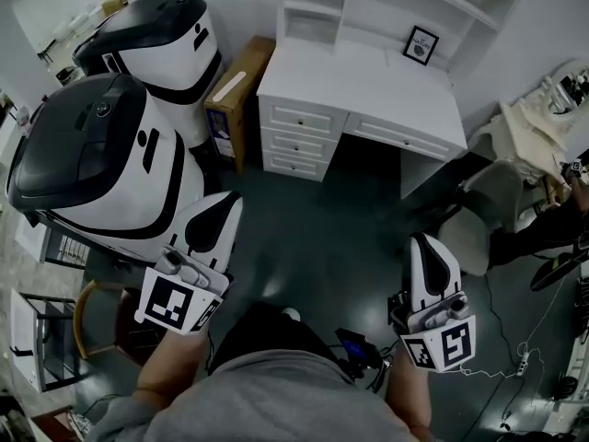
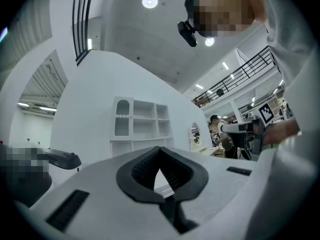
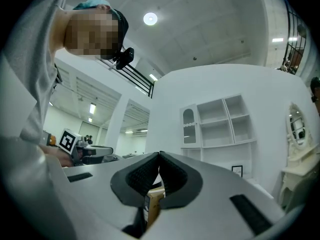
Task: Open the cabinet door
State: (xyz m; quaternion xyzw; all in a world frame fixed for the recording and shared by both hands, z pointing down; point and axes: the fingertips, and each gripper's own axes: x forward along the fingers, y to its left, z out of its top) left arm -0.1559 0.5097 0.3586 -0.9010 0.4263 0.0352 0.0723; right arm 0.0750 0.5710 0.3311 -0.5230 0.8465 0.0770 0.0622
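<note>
A white desk with drawers stands ahead on the dark floor, with a white shelf cabinet on top of it. That cabinet's arched door appears shut in both gripper views. My left gripper is far from it, close to my body, shut with nothing between the jaws. My right gripper is held level beside it, its tips also together and empty.
Two large white-and-black machines fill the left side. A cardboard box leans beside the desk. A framed picture stands on the desk. A pale chair and floor cables lie right.
</note>
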